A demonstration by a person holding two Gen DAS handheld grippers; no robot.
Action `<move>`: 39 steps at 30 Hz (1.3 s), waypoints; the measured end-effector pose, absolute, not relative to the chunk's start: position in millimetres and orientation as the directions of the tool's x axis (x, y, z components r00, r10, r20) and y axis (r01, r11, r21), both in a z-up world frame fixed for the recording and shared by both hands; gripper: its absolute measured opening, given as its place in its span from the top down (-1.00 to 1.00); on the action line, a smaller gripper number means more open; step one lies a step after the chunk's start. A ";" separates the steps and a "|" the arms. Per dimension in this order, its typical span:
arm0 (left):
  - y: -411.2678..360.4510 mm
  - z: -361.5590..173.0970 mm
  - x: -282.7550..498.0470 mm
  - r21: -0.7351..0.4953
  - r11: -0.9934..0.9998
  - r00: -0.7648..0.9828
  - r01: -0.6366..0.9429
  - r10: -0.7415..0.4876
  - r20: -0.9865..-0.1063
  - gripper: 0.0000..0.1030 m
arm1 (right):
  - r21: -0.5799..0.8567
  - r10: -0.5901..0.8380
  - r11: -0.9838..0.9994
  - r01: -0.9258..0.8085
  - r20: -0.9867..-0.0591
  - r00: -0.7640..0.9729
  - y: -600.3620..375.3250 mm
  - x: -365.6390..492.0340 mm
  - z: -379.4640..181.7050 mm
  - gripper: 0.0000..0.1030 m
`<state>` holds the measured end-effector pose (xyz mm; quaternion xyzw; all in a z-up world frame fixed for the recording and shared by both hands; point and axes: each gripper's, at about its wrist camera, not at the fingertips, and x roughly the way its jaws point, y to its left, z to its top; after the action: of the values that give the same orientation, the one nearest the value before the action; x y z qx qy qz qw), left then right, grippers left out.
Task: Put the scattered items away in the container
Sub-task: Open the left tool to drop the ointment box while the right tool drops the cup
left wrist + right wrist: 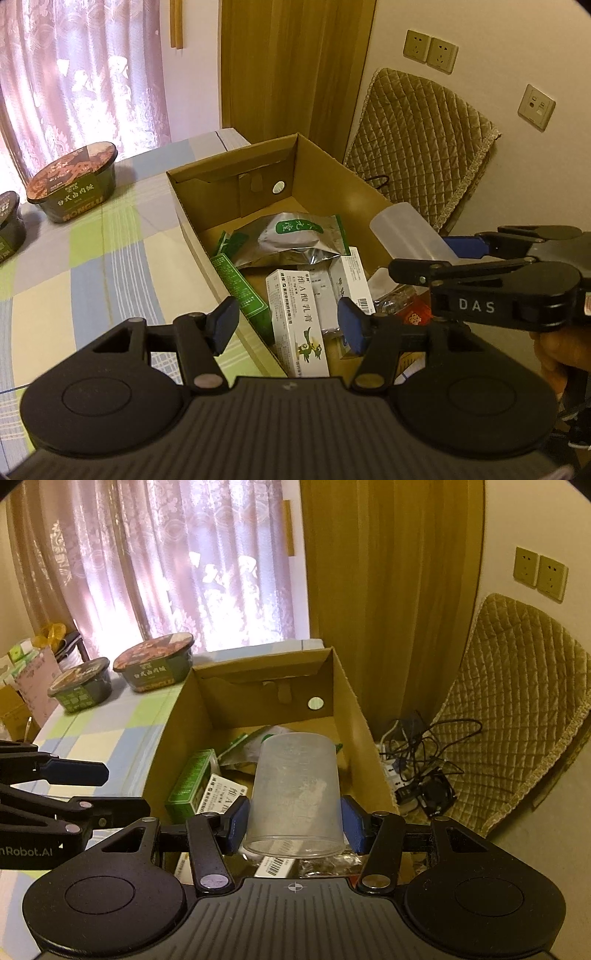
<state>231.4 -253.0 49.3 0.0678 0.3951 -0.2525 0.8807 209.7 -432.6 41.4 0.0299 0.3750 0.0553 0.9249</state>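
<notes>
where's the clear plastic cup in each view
Left wrist: the clear plastic cup is at right of centre, over the cardboard box, held by the right gripper.
Right wrist: it is at centre, between the blue pads.
Shared landmark: the round hole in the box's far wall.

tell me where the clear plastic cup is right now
The clear plastic cup is clamped in the right tongs, held above the open cardboard box, over the packets inside.
</notes>
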 end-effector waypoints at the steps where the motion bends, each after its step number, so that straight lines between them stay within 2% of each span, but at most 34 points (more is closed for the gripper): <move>1: -251.9 49.7 231.5 -0.077 0.865 0.563 0.497 -0.388 -0.730 -0.04 | 0.098 0.128 0.992 -0.083 -0.690 0.712 -431.5 210.5 41.4 -0.08; 10: -242.9 51.3 234.8 -0.072 0.874 0.570 0.480 -0.373 -0.732 -0.04 | 0.128 0.172 0.985 -0.115 -0.674 0.719 -424.3 223.5 43.2 -0.09; 11: -242.4 51.3 234.9 -0.072 0.875 0.570 0.479 -0.372 -0.732 -0.04 | 0.135 0.179 0.984 -0.119 -0.673 0.718 -424.4 224.6 42.7 -0.34; 13: -241.1 51.3 234.6 -0.069 0.875 0.571 0.478 -0.370 -0.733 -0.04 | 0.137 0.176 0.984 -0.113 -0.659 0.732 -425.4 222.4 43.7 -0.61; 20: -237.0 49.9 233.0 -0.070 0.879 0.569 0.471 -0.363 -0.737 -0.04 | 0.146 0.171 0.984 -0.099 -0.665 0.727 -430.5 219.2 42.0 -0.61; 31: -235.6 51.8 226.1 -0.066 0.879 0.572 0.472 -0.363 -0.735 -0.21 | 0.146 0.168 0.985 -0.093 -0.668 0.724 -432.5 213.6 46.9 -0.61; 35: -232.8 54.5 221.9 -0.062 0.882 0.580 0.467 -0.358 -0.731 -0.35 | 0.140 0.161 0.986 -0.089 -0.671 0.723 -432.6 211.7 49.2 -0.61; 39: -229.8 57.8 216.8 -0.059 0.888 0.588 0.457 -0.351 -0.729 -0.66 | 0.138 0.154 0.987 -0.082 -0.675 0.721 -432.5 208.1 52.5 -0.61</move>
<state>216.8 -229.8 57.8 0.0675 0.3929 -0.2271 0.8885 208.1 -432.5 52.5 0.0491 0.3680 0.0638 0.9263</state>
